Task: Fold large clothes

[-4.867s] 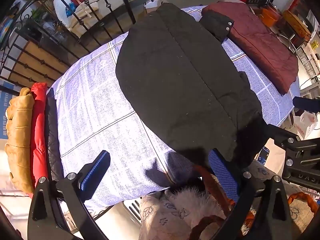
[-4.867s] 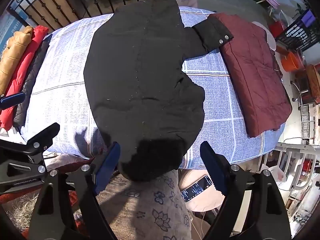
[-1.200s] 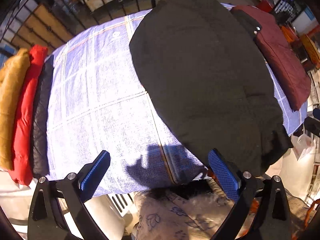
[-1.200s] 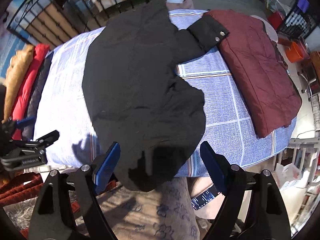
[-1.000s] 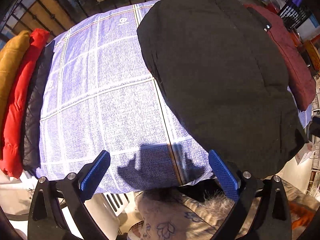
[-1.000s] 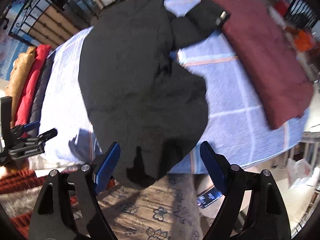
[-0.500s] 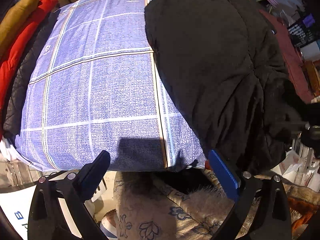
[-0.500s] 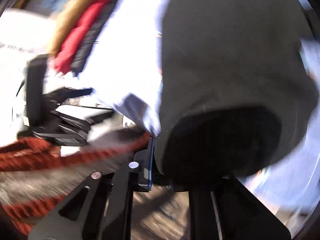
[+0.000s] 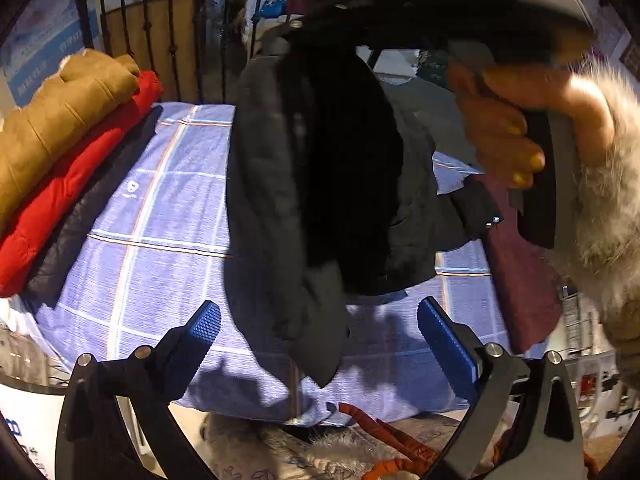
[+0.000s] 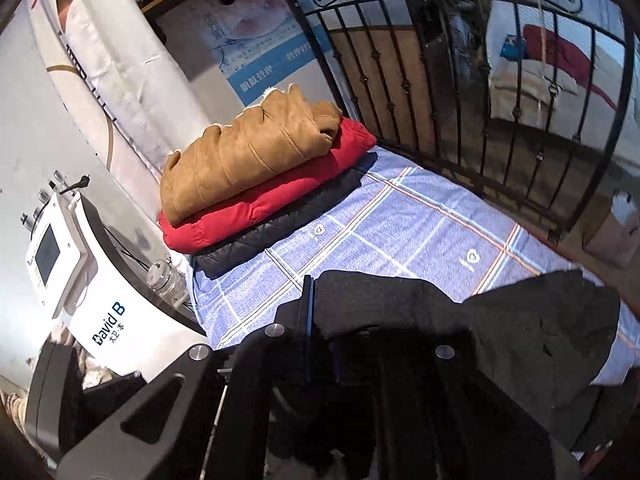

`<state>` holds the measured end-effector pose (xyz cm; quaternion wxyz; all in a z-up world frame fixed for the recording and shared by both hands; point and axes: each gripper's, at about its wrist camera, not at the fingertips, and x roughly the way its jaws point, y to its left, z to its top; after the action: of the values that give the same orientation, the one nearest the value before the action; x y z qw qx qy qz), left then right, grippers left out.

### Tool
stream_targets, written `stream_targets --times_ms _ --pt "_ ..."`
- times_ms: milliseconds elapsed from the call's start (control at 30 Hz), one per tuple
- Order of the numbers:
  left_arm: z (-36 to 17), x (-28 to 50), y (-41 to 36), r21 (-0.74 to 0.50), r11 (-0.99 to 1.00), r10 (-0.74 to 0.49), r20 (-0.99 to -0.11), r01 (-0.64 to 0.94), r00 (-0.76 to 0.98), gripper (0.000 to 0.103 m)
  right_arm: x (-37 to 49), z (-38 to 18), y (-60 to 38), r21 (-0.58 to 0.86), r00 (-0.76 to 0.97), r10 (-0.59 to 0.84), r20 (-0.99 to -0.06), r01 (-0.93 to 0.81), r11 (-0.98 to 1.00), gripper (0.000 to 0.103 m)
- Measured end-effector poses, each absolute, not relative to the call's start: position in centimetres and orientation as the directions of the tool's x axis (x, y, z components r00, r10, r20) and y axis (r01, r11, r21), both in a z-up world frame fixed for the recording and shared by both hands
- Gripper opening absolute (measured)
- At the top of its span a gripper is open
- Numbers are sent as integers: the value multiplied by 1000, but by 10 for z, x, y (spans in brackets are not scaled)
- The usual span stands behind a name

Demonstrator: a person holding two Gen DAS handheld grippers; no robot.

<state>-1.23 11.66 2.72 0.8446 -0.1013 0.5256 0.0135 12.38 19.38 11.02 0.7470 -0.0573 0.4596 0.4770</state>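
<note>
A large black jacket [image 9: 320, 184] hangs in the air above the blue checked bed sheet [image 9: 160, 216]. My right gripper [image 10: 320, 344] is shut on the jacket's edge [image 10: 400, 304] and holds it up; the rest drapes down to the right. In the left wrist view the hand holding the right gripper [image 9: 512, 132] is at the upper right, above the jacket. My left gripper [image 9: 320, 340] is open and empty, its blue pads to either side of the jacket's hanging lower end, apart from it.
A stack of folded tan [image 10: 248, 156], red [image 10: 272, 204] and dark [image 10: 276, 232] jackets lies at the bed's left end. A maroon jacket [image 9: 516, 268] lies at the right. A black iron railing [image 10: 440, 92] runs behind the bed. A white machine [image 10: 80, 276] stands at the left.
My right gripper has shut on the black jacket's near edge and lifted it off the bed. The jacket now hangs instead of lying flat. My left gripper stays open.
</note>
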Motion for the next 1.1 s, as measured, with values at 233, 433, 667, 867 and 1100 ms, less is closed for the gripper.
stream_targets --times_ms 233,433,667,867,1100 --pt "-59 -13 151 -92 932 42 -933 -350 356 97 136 98 175 438 56 685 -726 -730 524 8" --pt "-129 1 147 -156 959 -91 -960 -236 265 86 140 101 146 477 67 710 -701 -696 537 8" --pt "-110 25 166 -117 930 8 -941 -347 338 22 129 132 97 380 232 696 -680 -700 605 8" --pt "-2 35 198 -163 924 58 -834 -345 549 12 114 185 18 390 394 715 -578 -636 666 8" --pt "170 13 175 -155 970 58 -606 -189 793 10 40 280 -62 286 557 720 -415 -671 684 8"
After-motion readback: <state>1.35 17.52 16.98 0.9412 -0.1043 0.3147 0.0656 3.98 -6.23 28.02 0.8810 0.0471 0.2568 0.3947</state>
